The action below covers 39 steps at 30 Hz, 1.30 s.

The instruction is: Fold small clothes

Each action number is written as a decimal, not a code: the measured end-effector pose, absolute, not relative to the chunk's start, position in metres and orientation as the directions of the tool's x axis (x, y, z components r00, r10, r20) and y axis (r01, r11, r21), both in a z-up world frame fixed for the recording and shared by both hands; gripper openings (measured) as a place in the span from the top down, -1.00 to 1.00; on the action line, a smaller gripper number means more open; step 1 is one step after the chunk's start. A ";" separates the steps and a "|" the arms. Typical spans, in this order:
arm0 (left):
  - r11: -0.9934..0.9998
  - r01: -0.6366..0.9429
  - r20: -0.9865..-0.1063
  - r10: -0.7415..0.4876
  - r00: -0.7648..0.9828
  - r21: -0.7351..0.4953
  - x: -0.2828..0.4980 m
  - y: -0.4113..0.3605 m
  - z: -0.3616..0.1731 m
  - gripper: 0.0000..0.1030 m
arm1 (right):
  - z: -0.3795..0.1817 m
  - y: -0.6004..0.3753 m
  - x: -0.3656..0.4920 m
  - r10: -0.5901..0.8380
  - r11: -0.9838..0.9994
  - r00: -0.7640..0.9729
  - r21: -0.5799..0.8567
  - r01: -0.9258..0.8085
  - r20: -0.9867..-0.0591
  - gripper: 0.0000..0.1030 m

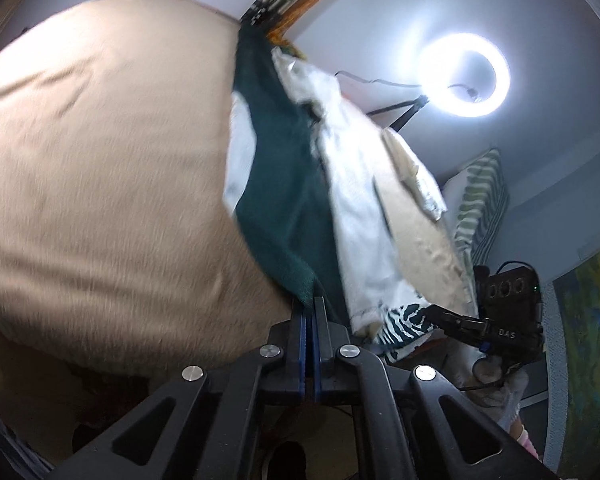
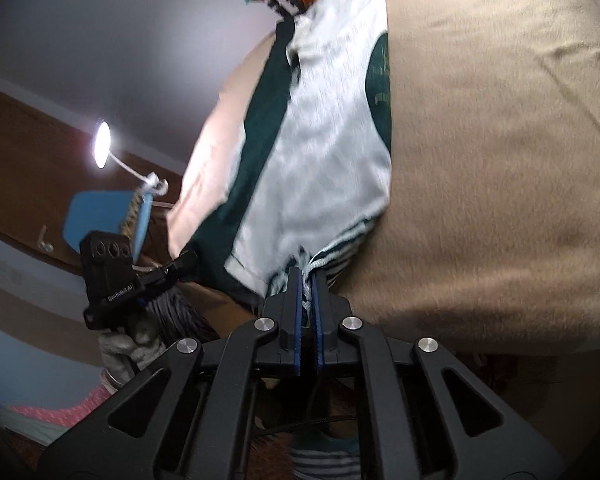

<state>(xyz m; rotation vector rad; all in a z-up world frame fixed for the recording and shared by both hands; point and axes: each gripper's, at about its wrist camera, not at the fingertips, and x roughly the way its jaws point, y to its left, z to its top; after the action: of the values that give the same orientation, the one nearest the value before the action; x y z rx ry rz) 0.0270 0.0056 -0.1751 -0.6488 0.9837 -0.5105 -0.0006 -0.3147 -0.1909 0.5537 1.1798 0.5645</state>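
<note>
Left tongs (image 1: 310, 308) clamped on a dark green hem corner of the small garment (image 1: 284, 184); right tongs (image 2: 306, 280) pinched on its striped, bunched edge. Draped over the beige bed cover (image 1: 100, 168), partly lifted. Light, limp, prone to sagging and bunching (probably not slippery); best gripped at hem corners, kept taut.

ring light (image 1: 465, 75) glare, motion blur, fisheye warp
</note>
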 end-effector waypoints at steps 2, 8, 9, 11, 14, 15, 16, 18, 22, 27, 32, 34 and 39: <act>0.699 0.119 -0.576 -0.662 0.479 -0.705 0.034 0.007 -0.166 1.00 | -0.184 -0.319 0.007 0.669 0.732 0.309 0.672 -0.115 -0.676 0.88; 0.691 0.139 -0.546 -0.663 0.512 -0.709 0.064 0.013 -0.148 1.00 | -0.168 -0.329 0.039 0.665 0.719 0.392 0.687 -0.105 -0.636 0.88; 0.694 0.141 -0.546 -0.660 0.517 -0.706 0.069 0.013 -0.145 1.00 | -0.166 -0.330 0.044 0.662 0.719 0.401 0.688 -0.102 -0.633 0.88; 0.699 0.148 -0.544 -0.656 0.524 -0.700 0.082 0.014 -0.142 1.00 | -0.163 -0.331 0.060 0.656 0.718 0.422 0.689 -0.094 -0.626 0.89; 0.699 0.141 -0.542 -0.650 0.532 -0.701 0.106 0.015 -0.140 1.00 | -0.161 -0.331 0.086 0.644 0.722 0.443 0.687 -0.084 -0.624 0.89; 0.697 0.135 -0.541 -0.650 0.534 -0.704 0.114 0.017 -0.141 1.00 | -0.161 -0.330 0.096 0.637 0.727 0.449 0.682 -0.079 -0.627 0.89; 0.694 0.125 -0.539 -0.648 0.538 -0.709 0.125 0.019 -0.142 1.00 | -0.163 -0.329 0.107 0.629 0.732 0.455 0.677 -0.075 -0.630 0.89; 0.687 0.104 -0.537 -0.645 0.544 -0.719 0.143 0.021 -0.146 1.00 | -0.166 -0.328 0.127 0.623 0.734 0.461 0.675 -0.067 -0.632 0.89; 0.694 0.060 -0.551 -0.617 0.561 -0.717 0.180 0.026 -0.154 1.00 | -0.176 -0.325 0.164 0.606 0.746 0.473 0.664 -0.059 -0.639 0.89; 0.707 0.013 -0.577 -0.587 0.567 -0.707 0.209 0.035 -0.172 1.00 | -0.200 -0.325 0.196 0.581 0.757 0.466 0.653 -0.010 -0.667 0.89; 0.700 -0.004 -0.580 -0.589 0.563 -0.714 0.221 0.036 -0.186 1.00 | -0.211 -0.328 0.208 0.543 0.783 0.467 0.622 0.020 -0.698 0.89; 0.697 -0.002 -0.576 -0.591 0.565 -0.717 0.224 0.035 -0.187 1.00 | -0.213 -0.332 0.210 0.525 0.789 0.475 0.613 0.040 -0.706 0.89; 0.711 -0.005 -0.562 -0.551 0.617 -0.703 0.226 0.036 -0.178 0.20 | -0.208 -0.353 0.209 0.466 0.787 0.535 0.607 0.114 -0.705 0.88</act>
<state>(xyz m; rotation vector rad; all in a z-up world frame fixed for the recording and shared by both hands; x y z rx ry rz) 0.2259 0.0364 -0.1784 -0.7271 0.8607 -0.3484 0.2090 -0.3526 -0.2082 0.6568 1.0009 0.2284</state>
